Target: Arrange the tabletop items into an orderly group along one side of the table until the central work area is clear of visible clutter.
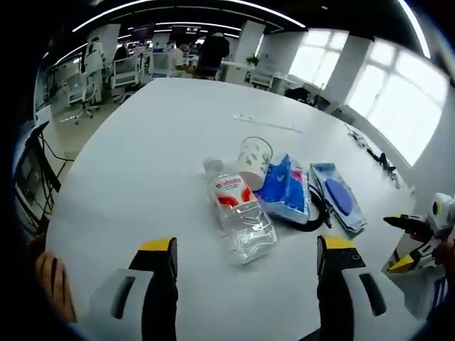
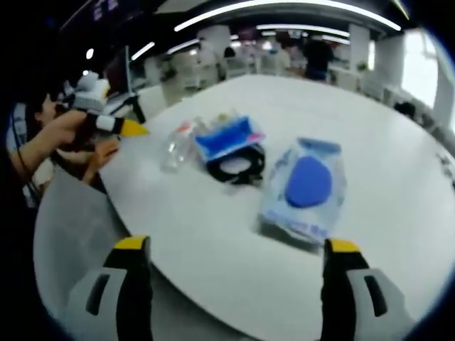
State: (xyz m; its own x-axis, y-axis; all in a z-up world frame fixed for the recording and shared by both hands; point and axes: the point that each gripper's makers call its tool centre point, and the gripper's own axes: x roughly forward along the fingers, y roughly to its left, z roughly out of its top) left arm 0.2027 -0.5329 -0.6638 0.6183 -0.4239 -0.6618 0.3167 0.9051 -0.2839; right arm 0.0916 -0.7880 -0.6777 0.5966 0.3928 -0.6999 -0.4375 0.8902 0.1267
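While both grippers gape wide (holding nothing), water bottle (image 1: 240, 217) lies beside paper cup (image 1: 254, 160), blue packets (image 1: 286, 189) alongside.

Both views are bright, lit by long white ceiling light strips (image 1: 178, 25) and daylight from tall windows (image 1: 387, 99) that blow out to white. The wide white round counter (image 1: 163, 142) reflects a soft, even glare with only faint shadows. Fisheye bending curves straight lines near the edges. The left gripper view is fairly sharp; the right gripper view is smeared with motion blur throughout.
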